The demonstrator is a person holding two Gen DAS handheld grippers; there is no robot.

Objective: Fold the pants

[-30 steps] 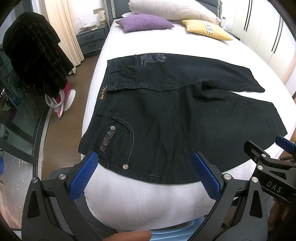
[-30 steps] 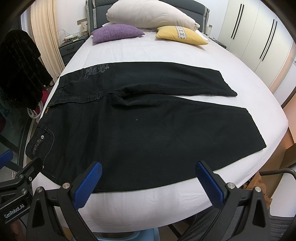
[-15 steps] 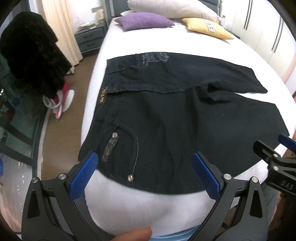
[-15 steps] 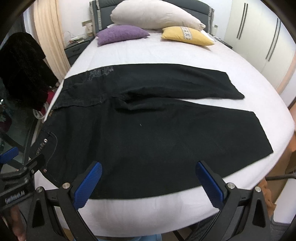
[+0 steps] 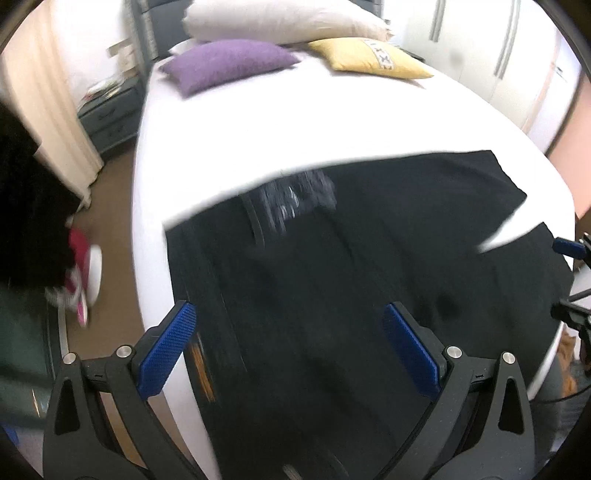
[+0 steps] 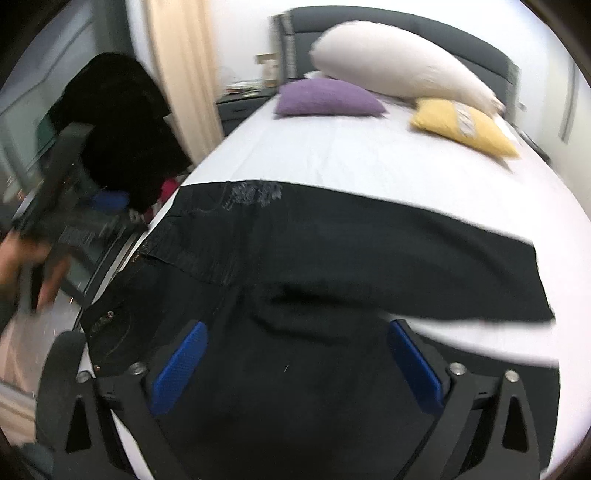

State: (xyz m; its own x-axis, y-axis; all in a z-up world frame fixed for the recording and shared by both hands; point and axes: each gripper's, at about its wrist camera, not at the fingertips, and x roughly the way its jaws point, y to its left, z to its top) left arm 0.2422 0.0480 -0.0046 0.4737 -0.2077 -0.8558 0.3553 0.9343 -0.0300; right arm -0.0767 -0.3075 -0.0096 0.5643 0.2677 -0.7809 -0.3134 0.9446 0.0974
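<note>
Black pants [image 5: 332,277] lie spread flat on the white bed [image 5: 295,122], waist to the left, legs to the right. They also show in the right wrist view [image 6: 369,258]. My left gripper [image 5: 291,347] is open and empty, low over the waist end. My right gripper [image 6: 299,373] is open and empty, low over the near leg close to the crotch. Both views are motion-blurred. The near edge of the pants is hidden under the grippers.
A white pillow [image 5: 280,22], a purple cushion [image 5: 229,62] and a yellow cushion [image 5: 365,59] lie at the head of the bed. A dark garment [image 6: 122,125] hangs left of the bed beside a nightstand [image 5: 110,114]. White wardrobe doors [image 5: 517,55] stand to the right.
Both grippers have moved forward and down from beyond the bed's near edge to over the pants. Both stay open and empty. The pants have not moved.
</note>
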